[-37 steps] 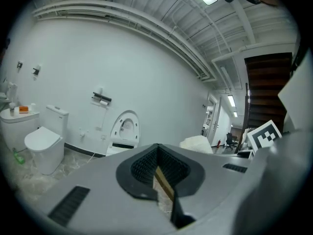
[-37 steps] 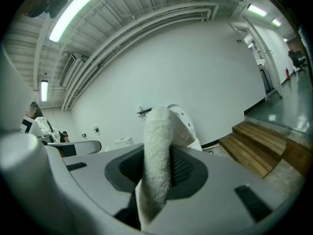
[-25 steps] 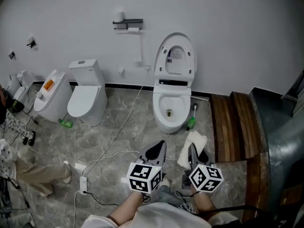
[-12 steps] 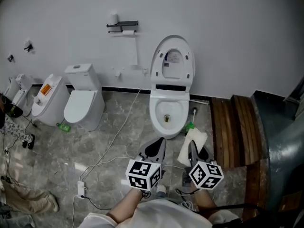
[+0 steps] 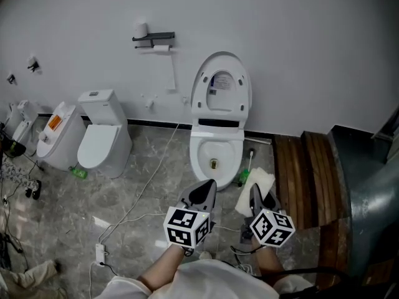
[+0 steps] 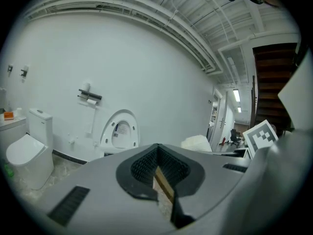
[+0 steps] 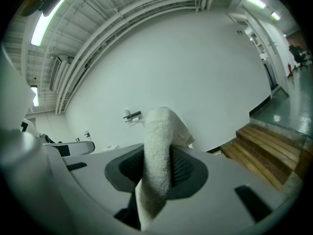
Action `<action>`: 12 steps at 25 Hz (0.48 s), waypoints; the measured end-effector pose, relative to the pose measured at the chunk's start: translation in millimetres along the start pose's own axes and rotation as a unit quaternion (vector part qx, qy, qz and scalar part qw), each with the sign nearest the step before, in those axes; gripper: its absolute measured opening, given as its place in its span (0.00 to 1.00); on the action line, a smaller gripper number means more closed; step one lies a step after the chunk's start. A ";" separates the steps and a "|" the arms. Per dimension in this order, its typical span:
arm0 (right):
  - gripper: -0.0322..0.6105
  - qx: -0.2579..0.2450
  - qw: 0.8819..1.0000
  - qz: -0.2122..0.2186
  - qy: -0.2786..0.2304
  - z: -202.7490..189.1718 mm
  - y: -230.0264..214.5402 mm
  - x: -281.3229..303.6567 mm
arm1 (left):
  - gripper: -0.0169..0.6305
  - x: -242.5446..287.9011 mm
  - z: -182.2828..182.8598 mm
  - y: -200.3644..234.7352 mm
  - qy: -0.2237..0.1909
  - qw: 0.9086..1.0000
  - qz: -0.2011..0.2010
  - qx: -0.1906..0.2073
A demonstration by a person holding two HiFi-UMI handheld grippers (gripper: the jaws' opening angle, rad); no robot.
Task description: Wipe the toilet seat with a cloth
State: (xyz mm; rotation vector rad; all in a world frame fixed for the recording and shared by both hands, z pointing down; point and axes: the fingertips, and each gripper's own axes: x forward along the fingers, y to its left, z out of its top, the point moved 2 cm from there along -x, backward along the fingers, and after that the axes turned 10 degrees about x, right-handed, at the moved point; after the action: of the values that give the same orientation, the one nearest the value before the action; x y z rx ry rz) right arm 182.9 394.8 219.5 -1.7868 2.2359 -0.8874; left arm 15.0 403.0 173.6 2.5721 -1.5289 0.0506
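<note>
Head view, looking down. Your left gripper (image 5: 202,194) has its jaws pressed together with nothing between them; the left gripper view (image 6: 159,168) shows the ribbed pads meeting along a thin seam.

Your right gripper (image 5: 256,197) is pinching a white terry cloth (image 5: 257,180). In the right gripper view (image 7: 156,175) the cloth (image 7: 159,141) stands up between the pads and folds over above them.

Both grippers are held side by side above the grey marbled floor (image 5: 62,204), on the near side of the white toilet (image 5: 215,149). The toilet stands against the far wall, apart from the cloth. Its oval lid (image 5: 219,91) is raised against the wall and the bowl is open.

A green bottle (image 5: 244,177) lies on the floor just to the right of the toilet's base. A second white toilet with a closed lid (image 5: 103,143) stands to the left. Brown wooden steps (image 5: 305,167) run along the right. A white cable (image 5: 149,185) trails over the floor from the far wall towards you.
</note>
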 end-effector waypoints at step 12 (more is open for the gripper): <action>0.21 0.012 1.000 -0.006 0.017 7.0 -20.9 32.0 | 0.02 37.2 -8.7 2.7 0.027 1.000 -0.005 -0.001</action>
State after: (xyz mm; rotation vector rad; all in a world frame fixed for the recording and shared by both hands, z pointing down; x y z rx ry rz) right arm 194.7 360.2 232.5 -1.7886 2.2282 -0.9507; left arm 30.9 370.6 186.4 2.5542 -1.4963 0.1157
